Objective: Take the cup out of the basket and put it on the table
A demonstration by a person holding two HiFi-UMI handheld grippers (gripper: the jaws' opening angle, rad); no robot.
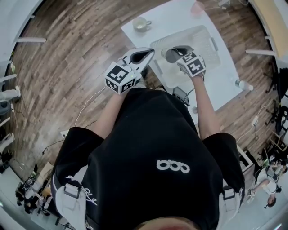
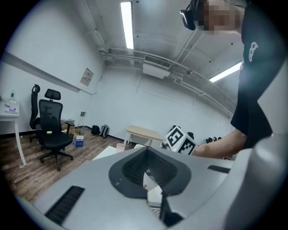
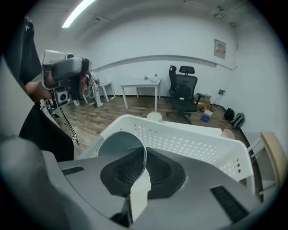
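Cup (image 3: 120,143) in right hand-held gripper (image 3: 145,156)

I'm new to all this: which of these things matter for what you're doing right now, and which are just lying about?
In the job:
grey cup, pinched at its rim by the right gripper
white basket
white table

Just lying about:
cream mug on the table
pink cup
black office chair
left gripper, shut and empty

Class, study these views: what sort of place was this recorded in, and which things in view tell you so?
Most likely an office or lab workroom: a black swivel office chair near a white desk, long tube lights on the ceiling, and wood-look flooring.
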